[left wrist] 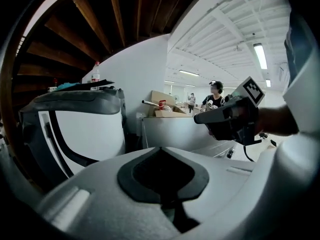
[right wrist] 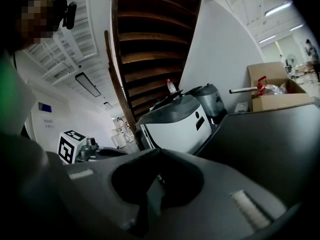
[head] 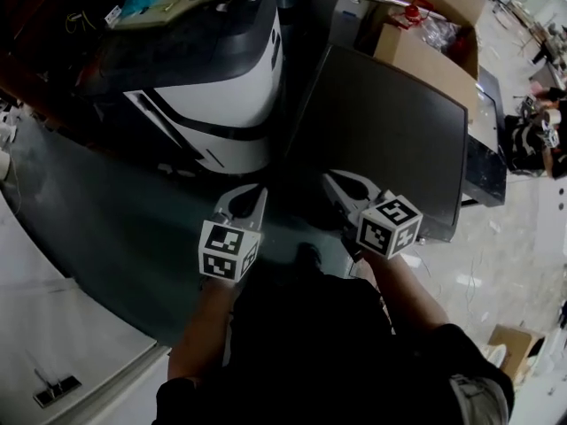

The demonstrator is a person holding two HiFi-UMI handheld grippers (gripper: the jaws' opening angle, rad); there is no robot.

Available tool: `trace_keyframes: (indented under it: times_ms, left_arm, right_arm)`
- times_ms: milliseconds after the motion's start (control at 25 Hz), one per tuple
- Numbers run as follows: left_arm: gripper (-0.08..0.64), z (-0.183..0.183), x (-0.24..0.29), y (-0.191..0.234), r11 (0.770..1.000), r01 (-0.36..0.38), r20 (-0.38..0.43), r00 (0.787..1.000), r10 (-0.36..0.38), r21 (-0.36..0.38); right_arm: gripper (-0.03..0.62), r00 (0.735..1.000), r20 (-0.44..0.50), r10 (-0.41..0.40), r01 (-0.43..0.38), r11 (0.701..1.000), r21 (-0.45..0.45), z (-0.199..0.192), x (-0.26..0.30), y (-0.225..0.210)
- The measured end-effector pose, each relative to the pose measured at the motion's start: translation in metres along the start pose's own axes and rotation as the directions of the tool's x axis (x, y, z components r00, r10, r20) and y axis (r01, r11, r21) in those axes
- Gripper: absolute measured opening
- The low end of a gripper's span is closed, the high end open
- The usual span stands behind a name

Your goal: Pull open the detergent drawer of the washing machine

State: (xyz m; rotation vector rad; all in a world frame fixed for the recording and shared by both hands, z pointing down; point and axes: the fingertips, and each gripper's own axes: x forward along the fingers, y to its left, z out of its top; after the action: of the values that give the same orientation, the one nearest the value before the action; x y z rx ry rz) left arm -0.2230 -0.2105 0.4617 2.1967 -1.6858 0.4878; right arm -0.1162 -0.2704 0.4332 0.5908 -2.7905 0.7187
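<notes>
The washing machine (head: 213, 87) is the reference. Its detergent drawer cannot be made out in any view, so it is judged not yet pulled.

The left gripper (head: 248, 200) hangs in front of the machine, apart from it, with its jaws clenched on nothing. This is judged an approach posture, since closed jaws must part before taking the drawer front.

The right gripper (head: 341, 184), off the machine's right front corner, is likewise clenched and empty, and is judged to be held clear as the spare.

Right of the machine stands a dark panel (head: 390, 131), then a cardboard box (head: 434, 51).

Count: one machine, two grippers, one panel, one box.
</notes>
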Motion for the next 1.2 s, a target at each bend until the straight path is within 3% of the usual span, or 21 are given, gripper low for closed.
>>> trace_keyframes:
  times_ms: [200,360,560,760,960,1080,1200]
  left_arm:
    - [0.011,-0.018,-0.013,0.020,0.989,0.139,-0.036,0.990,-0.137,0.060]
    - [0.011,-0.035,-0.024,0.034,0.963,0.236,-0.074,0.971,-0.228,0.128]
    - [0.011,-0.044,-0.015,0.041,0.928,0.317,-0.119,0.947,-0.298,0.198]
    - [0.012,-0.042,0.009,0.030,0.899,0.373,-0.158,0.926,-0.344,0.230]
    - [0.015,-0.048,0.037,0.001,0.846,0.444,-0.242,0.892,-0.383,0.296]
    - [0.082,-0.054,0.056,-0.010,0.807,0.475,-0.305,0.873,-0.381,0.351]
    - [0.101,-0.063,0.072,-0.021,0.768,0.513,-0.364,0.848,-0.384,0.385]
  right_arm:
    - [0.003,0.990,0.002,-0.138,0.138,0.990,0.042,-0.015,0.013,0.021]
    - [0.003,0.981,0.046,-0.189,0.185,0.979,0.083,-0.027,0.027,0.062]
    - [0.004,0.970,0.044,-0.241,0.236,0.967,0.091,-0.045,0.025,0.088]
    - [0.003,0.946,0.066,-0.319,0.310,0.943,0.122,-0.049,-0.003,0.072]
    - [0.003,0.924,0.066,-0.378,0.362,0.916,0.175,-0.056,-0.028,0.036]
    - [0.003,0.922,0.068,-0.382,0.365,0.913,0.181,-0.054,-0.034,0.020]
    - [0.003,0.920,0.067,-0.387,0.368,0.908,0.200,-0.057,-0.038,0.004]
